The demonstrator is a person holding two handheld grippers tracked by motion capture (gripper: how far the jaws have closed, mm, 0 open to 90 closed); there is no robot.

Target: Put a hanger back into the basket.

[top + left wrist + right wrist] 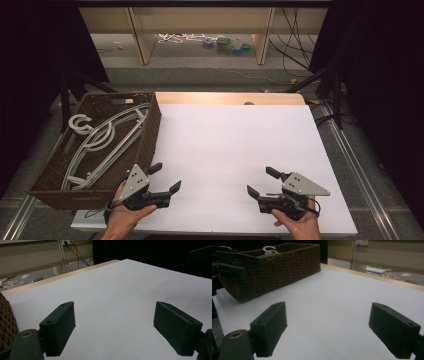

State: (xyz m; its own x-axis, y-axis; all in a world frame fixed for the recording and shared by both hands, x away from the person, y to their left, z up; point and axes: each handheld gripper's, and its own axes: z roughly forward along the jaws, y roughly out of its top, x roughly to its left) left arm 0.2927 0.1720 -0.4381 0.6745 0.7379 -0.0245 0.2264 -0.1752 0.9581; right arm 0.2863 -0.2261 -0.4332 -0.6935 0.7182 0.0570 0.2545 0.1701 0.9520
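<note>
**Open board, basket walling the left edge**

Flat white table top (235, 150) lies bare from centre to right edge and far edge; free passage there. Dark brown woven wicker basket (145, 135) stands along the left edge, its tall wall blocking low sideways moves. White plastic clothes hangers (107, 140) crowd its inside. Left gripper (162, 179) sits just beside the basket's near corner; right gripper (260, 182) is well apart, near right.

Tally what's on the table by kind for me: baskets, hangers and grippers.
Brown wicker basket: 1
White hangers in the basket: several, tangled, exact count unclear
Grippers: 2, left gripper and right gripper, both open and empty
Total: 3, plus the hangers
</note>
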